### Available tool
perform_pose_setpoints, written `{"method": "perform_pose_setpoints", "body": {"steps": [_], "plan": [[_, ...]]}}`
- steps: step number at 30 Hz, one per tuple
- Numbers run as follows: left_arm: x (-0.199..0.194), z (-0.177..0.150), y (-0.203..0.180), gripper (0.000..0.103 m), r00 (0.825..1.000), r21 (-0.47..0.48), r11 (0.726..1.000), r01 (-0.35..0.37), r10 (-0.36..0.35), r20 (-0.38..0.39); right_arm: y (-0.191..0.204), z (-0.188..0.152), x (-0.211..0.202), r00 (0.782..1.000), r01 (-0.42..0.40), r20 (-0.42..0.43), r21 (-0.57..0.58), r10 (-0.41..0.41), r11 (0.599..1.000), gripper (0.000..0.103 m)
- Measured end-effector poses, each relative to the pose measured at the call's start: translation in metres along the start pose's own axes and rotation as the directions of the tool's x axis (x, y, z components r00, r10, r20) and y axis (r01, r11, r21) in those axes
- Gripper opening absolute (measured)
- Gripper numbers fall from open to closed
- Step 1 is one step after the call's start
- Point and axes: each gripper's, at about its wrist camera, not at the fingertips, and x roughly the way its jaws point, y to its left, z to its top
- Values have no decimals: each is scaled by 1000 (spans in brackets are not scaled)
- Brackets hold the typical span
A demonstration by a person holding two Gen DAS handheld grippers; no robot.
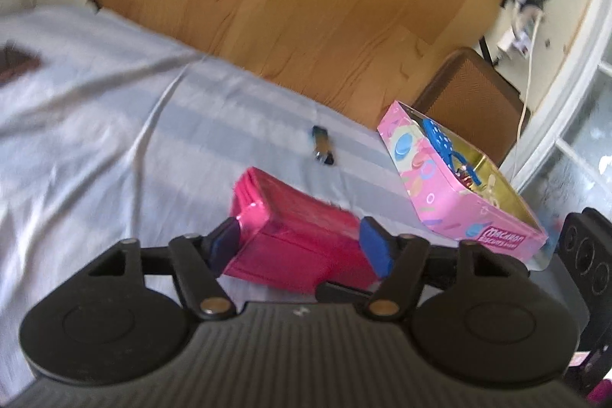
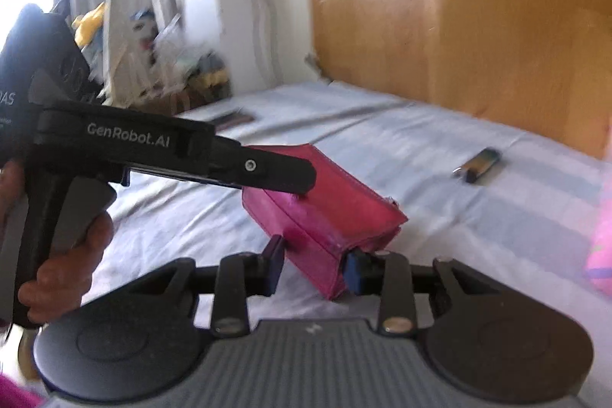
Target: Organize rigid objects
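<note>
Both grippers on the pink box (image 1: 294,236), lifted off the bed (image 1: 95,140). Left gripper (image 1: 302,243) spans its width, pads against both sides; right gripper (image 2: 313,260) pinches the near corner, narrow. Box's long axis runs away from the left gripper, tilted. Open pink tin (image 1: 459,178) sits ahead-right of the left gripper, close; lighter (image 1: 322,150) lies beyond the box, apart.

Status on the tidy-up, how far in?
Done: the pink tin already holds some blue items. In hand: the magenta box is gripped by both the left gripper and the right gripper, lifted at a tilt above the sheet. Left: the lighter lies loose on the bed.
</note>
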Motion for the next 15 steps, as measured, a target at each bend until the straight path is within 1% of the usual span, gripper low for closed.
{"method": "perform_pose_setpoints", "body": {"steps": [2,3,10,11,15], "plan": [[-2,-6,4,76,1000,-25,1000,1,-1,-1,7,-2,0,1000,-8,-8,-34,7,999,33],[-3,-7,5,77,1000,-21,1000,2,-2,4,8,-2,0,1000,-4,-9,-42,4,999,34],[-1,-11,-6,78,999,40,999,-32,32,-5,9,-2,-6,1000,-1,-2,-25,1,1000,37],[0,-11,-7,78,999,43,999,-34,34,-2,9,-3,-5,1000,-2,-2,-23,2,1000,37],[-1,-12,-8,72,1000,61,998,-29,29,-6,6,-2,-7,1000,12,14,-8,-12,1000,37]]}}
